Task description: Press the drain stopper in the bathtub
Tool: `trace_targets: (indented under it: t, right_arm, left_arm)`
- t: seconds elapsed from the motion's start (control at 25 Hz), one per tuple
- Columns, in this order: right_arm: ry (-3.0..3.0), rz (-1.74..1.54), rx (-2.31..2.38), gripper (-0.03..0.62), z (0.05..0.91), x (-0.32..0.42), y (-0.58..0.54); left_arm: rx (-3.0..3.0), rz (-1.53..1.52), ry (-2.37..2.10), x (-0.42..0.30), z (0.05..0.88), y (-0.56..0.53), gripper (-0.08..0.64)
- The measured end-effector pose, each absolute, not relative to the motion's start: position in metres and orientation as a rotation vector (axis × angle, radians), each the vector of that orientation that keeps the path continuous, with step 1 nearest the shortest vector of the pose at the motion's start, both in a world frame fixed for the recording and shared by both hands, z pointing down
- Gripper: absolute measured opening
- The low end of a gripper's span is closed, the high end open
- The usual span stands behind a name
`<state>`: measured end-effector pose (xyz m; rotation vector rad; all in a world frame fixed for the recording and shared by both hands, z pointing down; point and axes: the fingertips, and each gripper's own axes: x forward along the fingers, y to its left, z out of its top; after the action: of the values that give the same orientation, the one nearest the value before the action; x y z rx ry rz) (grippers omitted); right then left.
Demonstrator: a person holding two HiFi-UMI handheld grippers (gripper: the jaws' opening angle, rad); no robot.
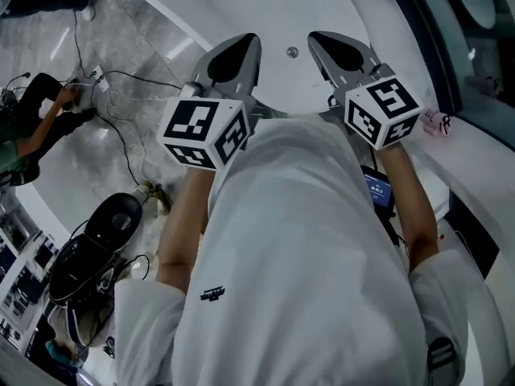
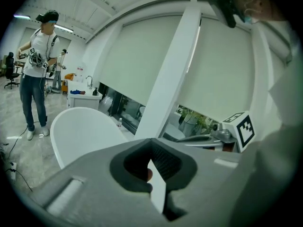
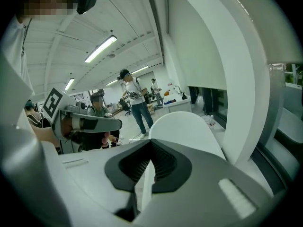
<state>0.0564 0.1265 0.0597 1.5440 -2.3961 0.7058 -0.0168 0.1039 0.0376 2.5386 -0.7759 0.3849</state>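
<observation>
The white bathtub lies ahead of me in the head view, and a small round metal drain stopper shows on its white surface. Both grippers are held up at my chest, one on each side of the stopper and well above it. My left gripper has its jaws closed together with nothing between them, and so does my right gripper. The left gripper view looks level over the left gripper at the bathtub. In the right gripper view the bathtub rises beyond the right gripper.
Black cables trail over the marble floor at the left, near a crouching person and a black bag. A white ledge with a small pink item runs along the right. A white pillar and other people stand beyond the tub.
</observation>
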Motion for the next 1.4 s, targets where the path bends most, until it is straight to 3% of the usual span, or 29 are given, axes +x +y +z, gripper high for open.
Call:
trace_targets:
  t: [0.4, 0.8, 0.92, 1.4]
  right_arm:
    - [-2.494, 0.724, 1.629, -0.006, 0.019, 0.049, 0.145]
    - [-2.529, 0.631, 1.665, 0.017, 0.007, 0.038, 0.139]
    - [-2.505, 0.571, 1.679, -0.009, 0.003, 0.036, 0.134]
    - [-2.502, 0.61, 1.614, -0.009, 0.001, 0.011, 0.101]
  left_arm:
    - [2.641, 0.343, -0.832, -0.001, -0.006, 0.121, 0.0]
    - [2.682, 0.426, -0.847, -0.004, 0.009, 0.127, 0.0]
    - [2.693, 0.44, -0.824, -0.003, 0.011, 0.124, 0.0]
    - [2.694, 0.458, -0.783, -0.015, 0.009, 0.093, 0.0]
